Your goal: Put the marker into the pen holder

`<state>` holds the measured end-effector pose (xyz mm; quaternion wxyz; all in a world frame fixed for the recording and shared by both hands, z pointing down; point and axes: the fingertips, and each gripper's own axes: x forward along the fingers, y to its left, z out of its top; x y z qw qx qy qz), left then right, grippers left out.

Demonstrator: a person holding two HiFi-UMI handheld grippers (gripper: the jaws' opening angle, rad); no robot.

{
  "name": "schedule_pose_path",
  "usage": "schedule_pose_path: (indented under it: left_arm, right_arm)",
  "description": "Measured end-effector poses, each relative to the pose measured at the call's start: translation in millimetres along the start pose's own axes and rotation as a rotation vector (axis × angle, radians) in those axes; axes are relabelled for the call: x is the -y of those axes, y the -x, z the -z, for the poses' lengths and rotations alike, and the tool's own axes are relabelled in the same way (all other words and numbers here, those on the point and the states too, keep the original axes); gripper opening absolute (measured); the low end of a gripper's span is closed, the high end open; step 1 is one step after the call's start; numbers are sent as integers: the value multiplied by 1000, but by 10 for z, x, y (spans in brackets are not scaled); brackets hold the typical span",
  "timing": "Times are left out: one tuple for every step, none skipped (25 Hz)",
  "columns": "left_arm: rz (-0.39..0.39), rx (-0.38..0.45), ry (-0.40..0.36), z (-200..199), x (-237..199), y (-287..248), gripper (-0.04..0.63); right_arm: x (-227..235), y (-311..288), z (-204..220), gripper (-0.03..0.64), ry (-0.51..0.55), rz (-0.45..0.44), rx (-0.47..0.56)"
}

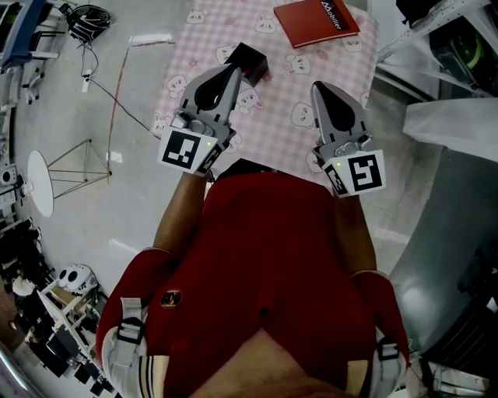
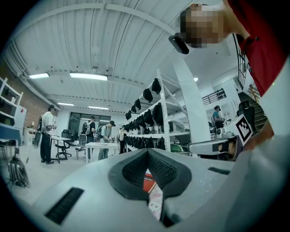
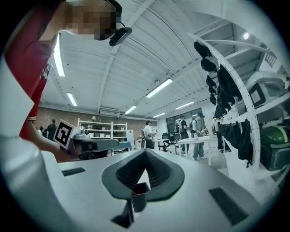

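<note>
Both grippers are empty here. The left gripper (image 1: 233, 70) has its fingers pressed together at the tips, and in the left gripper view (image 2: 147, 151) the dark ribbed pads (image 2: 135, 170) meet at the top with nothing caught between them. Through the little gap lower down you just get a peek of the red hardcover book (image 2: 147, 180) and the pink checked tablecloth with little cartoon animals (image 2: 156, 202). Same deal with the right gripper (image 1: 318, 86): in its own view (image 3: 146, 152) the fingers are together and hold nothing, and through the slot under the tips you can see the dark square pen holder (image 3: 139, 200). From the head view, both grippers hang over the near half of the tablecloth (image 1: 274, 116), side by side and apart from each other, neither touching anything. The pen holder (image 1: 247, 59) stands upright on the cloth just past the tip of the left gripper, close to it, though I can't tell if they actually touch. The inside of the holder looks dark, so I can't make out what's in it. There's a speck of red at its near right edge and I honestly can't tell if that's the marker. The book (image 1: 317, 21) lies flat at the far right corner of the cloth, well clear of the holder.
</note>
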<state>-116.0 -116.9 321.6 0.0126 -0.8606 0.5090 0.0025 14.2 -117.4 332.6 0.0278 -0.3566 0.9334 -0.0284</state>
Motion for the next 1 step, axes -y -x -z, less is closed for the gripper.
schedule_pose_path:
  left_arm:
    - [-1, -1, -2, 3, 1, 3, 6]
  right_arm:
    - [-2, 1, -1, -2, 1, -1, 1]
